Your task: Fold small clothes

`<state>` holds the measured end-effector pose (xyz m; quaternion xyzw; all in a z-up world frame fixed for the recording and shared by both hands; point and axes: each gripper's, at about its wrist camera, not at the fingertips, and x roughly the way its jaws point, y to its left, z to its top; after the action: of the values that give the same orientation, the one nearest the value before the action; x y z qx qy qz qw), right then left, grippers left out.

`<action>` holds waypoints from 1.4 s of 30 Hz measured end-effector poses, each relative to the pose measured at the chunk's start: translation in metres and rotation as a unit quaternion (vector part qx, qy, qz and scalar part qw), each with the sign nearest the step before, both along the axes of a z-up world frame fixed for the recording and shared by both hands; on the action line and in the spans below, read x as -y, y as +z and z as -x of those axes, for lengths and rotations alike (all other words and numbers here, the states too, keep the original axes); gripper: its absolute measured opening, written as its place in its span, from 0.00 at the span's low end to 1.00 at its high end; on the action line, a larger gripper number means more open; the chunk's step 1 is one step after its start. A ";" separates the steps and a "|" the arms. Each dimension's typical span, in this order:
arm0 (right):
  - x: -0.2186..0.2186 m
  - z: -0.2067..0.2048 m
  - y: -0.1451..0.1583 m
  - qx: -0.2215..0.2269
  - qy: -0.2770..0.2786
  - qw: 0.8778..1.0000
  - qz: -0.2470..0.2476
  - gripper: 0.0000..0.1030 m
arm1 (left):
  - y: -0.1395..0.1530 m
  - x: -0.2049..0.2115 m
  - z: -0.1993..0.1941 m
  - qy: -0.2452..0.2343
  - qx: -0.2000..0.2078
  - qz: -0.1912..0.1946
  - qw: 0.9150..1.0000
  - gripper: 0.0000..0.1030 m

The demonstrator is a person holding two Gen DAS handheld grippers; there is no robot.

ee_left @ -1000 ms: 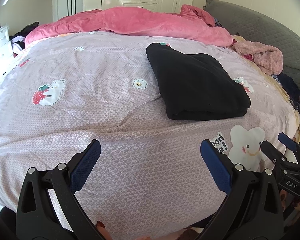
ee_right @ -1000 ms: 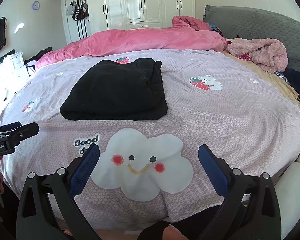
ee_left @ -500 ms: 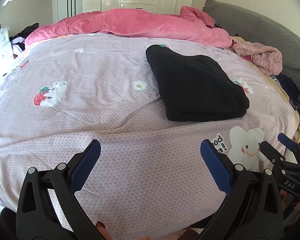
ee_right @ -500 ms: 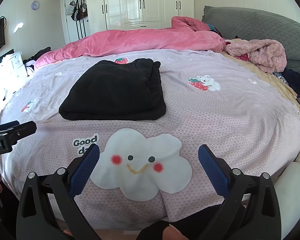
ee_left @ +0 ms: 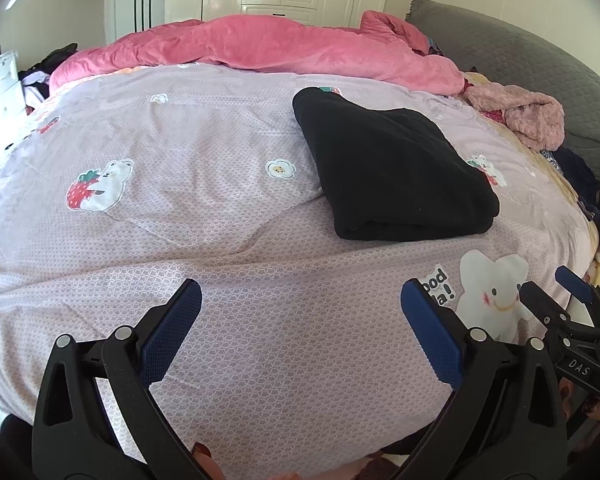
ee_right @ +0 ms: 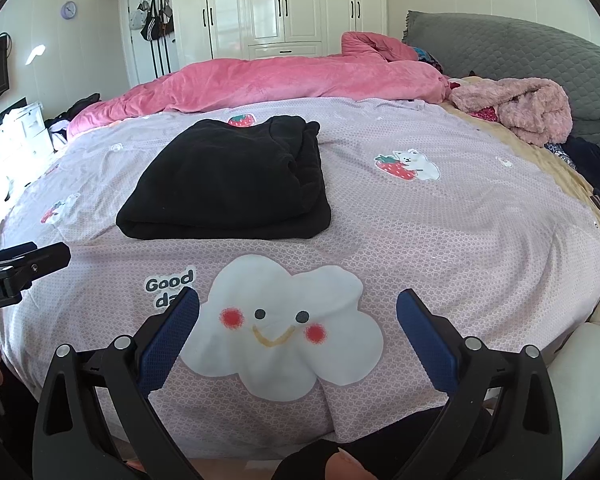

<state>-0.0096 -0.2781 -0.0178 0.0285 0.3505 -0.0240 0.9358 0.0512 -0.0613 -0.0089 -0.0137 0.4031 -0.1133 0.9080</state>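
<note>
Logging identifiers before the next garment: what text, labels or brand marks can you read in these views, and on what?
"Good da", rest hidden by a finger: bed sheet, beside the cloud print.
"od" / "a!": same print, left wrist view.
"DAS": right gripper body.
"Robot.AI", start cut off: left gripper body.
Wall clock: too small to read.

Left gripper point(ee_right: 24, 268): in the right wrist view cut off by the left edge, fingertips partly shown, label text truncated. Right gripper point(ee_left: 560, 292): in the left wrist view only fingers and a labelled block at the right edge, body out of frame. Black folded garment point(ee_right: 228, 180): inner layers hidden, type cannot be told. Dark clothes pile point(ee_right: 596, 172): cut by the right edge, items indistinct. Wall clock point(ee_right: 68, 10): face too small to read. Strawberry print point(ee_right: 242, 120): partly hidden behind the garment.
</note>
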 end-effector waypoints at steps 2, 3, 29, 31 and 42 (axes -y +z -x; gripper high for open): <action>0.000 0.000 0.000 0.000 -0.001 1.000 0.001 0.96 | 0.000 0.000 0.000 0.000 -0.001 -0.001 1.000 0.91; 0.000 0.000 0.000 0.000 -0.001 1.000 0.000 0.96 | 0.000 0.000 0.001 0.000 -0.001 -0.001 1.000 0.91; 0.002 0.003 0.002 -0.001 -0.023 1.000 0.003 0.96 | 0.005 -0.003 0.002 -0.004 0.004 -0.001 1.000 0.91; 0.005 0.003 0.003 -0.002 -0.032 0.999 0.004 0.96 | 0.006 -0.004 0.004 -0.006 0.012 0.000 1.000 0.91; 0.097 0.030 0.011 -0.004 -0.167 0.986 0.014 0.96 | 0.010 -0.058 -0.003 0.038 0.041 -0.017 0.998 0.91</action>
<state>-0.0391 -0.3754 -0.0066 0.0737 0.3441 -0.1853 0.9175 0.0543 -0.0036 0.0013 -0.0087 0.3663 -0.0724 0.9276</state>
